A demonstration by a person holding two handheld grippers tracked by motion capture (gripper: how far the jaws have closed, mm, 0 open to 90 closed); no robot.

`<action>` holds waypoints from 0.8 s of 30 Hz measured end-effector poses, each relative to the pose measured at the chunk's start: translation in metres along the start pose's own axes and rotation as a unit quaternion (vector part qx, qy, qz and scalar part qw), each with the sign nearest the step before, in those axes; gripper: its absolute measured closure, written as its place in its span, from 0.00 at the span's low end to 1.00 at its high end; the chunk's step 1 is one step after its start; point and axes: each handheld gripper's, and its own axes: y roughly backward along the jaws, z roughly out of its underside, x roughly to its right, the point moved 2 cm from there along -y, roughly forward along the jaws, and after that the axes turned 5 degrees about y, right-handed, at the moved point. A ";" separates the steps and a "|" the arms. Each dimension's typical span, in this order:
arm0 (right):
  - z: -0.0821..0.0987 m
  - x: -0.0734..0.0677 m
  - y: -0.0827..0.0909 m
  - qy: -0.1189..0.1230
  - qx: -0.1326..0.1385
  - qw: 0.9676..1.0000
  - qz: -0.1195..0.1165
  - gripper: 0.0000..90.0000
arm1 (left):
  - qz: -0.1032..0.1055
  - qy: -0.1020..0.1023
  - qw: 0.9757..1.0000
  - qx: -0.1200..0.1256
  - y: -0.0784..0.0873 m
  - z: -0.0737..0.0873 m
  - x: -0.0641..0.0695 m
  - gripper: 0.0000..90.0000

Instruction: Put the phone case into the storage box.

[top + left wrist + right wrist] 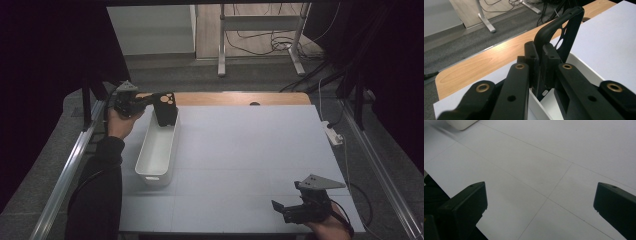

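A black phone case (pixel 165 108) with a camera cut-out hangs upright over the far end of a long white bin (pixel 150 165). My left gripper (pixel 148 102) is shut on the case's edge. In the left gripper view the case (pixel 571 30) stands between the two pads (pixel 531 53), above the bin's white wall (pixel 534 102). My right gripper (pixel 280 206) is open near the table's front right corner, low over the bare white tabletop (pixel 544 165), with nothing between its jaws.
The white table top (pixel 250 150) has a wooden strip (pixel 240 98) along its far edge. A white power strip (pixel 334 134) lies at the right edge. Metal rails run along both sides, and a desk frame with cables stands on the floor beyond.
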 end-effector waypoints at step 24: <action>0.000 0.000 0.000 0.000 0.000 1.000 -0.001 0.00 | -0.008 -0.002 1.000 0.014 -0.010 0.006 -0.008 0.89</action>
